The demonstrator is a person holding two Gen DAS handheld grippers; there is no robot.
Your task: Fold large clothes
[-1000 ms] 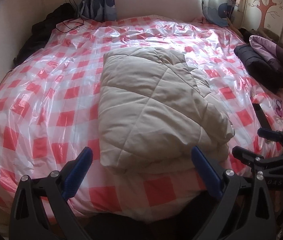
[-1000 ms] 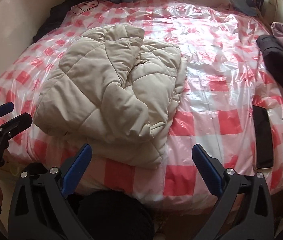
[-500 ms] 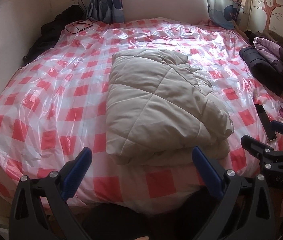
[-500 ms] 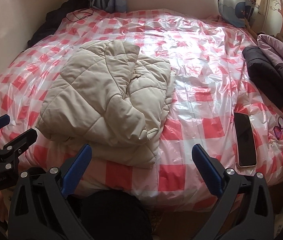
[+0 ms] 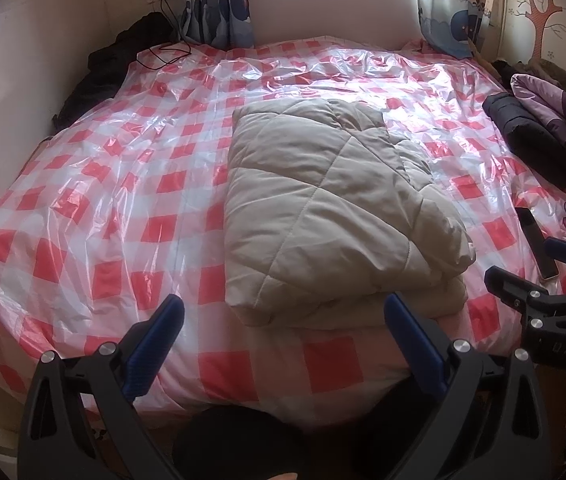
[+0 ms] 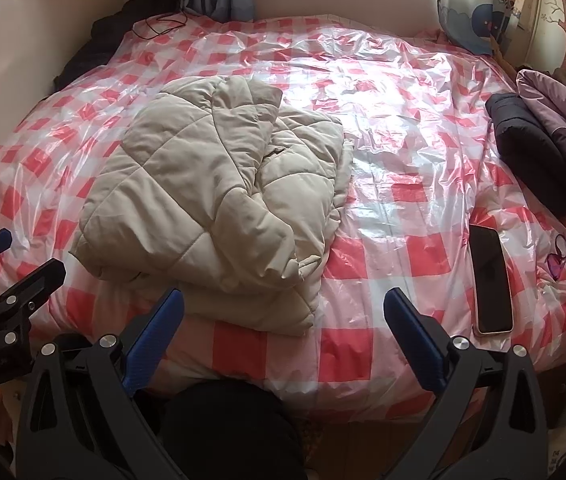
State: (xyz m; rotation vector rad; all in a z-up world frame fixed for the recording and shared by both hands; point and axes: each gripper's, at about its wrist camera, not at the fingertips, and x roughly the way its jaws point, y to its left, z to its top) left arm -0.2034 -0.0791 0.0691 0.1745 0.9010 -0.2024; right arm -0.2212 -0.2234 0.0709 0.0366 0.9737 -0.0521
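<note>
A beige quilted jacket [image 5: 323, 208] lies folded into a thick bundle near the front of the bed; it also shows in the right wrist view [image 6: 219, 204]. My left gripper [image 5: 283, 316] is open and empty, held back from the bed's front edge, just short of the bundle. My right gripper [image 6: 283, 310] is open and empty, also off the front edge, to the right of the bundle. Each gripper shows in the other's view: the right one [image 5: 531, 264] at the right, the left one [image 6: 15, 256] at the left.
The bed wears a red-and-white checked cover under clear plastic [image 5: 103, 208]. A phone [image 6: 491, 280] and a purple trinket [image 6: 559, 256] lie at the front right. Folded dark and purple jackets [image 6: 543, 152] sit at the right edge. Dark clothes and a cable [image 5: 115, 68] lie back left.
Both grippers have drawn back and up from the bed, so more of the bed shows. The jacket has not moved.
</note>
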